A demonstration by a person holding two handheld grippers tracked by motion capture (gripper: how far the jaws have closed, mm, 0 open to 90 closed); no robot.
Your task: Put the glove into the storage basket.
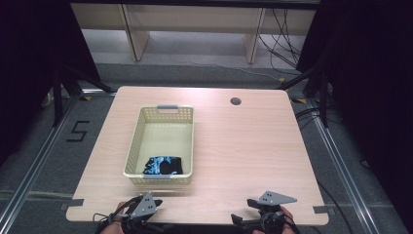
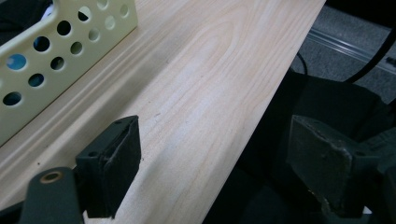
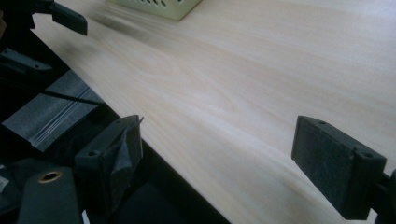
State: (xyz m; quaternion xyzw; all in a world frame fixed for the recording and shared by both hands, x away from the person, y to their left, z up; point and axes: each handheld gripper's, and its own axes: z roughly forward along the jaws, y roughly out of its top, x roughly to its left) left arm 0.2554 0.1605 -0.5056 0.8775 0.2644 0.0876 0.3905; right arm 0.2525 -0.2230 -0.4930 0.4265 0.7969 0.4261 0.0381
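Observation:
A pale yellow perforated basket (image 1: 136, 141) stands on the left half of the wooden table (image 1: 243, 151). In its near end lies a dark blue and black bundle of cloth (image 1: 163, 165). My left gripper (image 1: 146, 207) rests at the table's near edge, just in front of the basket, open with nothing between its jaws (image 2: 215, 172). The basket's holed wall (image 2: 56, 51) shows at the upper left of the left gripper view. My right gripper (image 1: 265, 207) sits at the near edge further right, also open and empty (image 3: 217, 158). The basket's corner (image 3: 163, 7) appears far off in the right gripper view.
A round cable hole (image 1: 235, 101) is near the table's far edge. Grey tape strips (image 1: 75, 202) mark the near corners. Floor rails (image 1: 341, 161) run along both sides, and cables (image 1: 282, 39) lie beyond the table.

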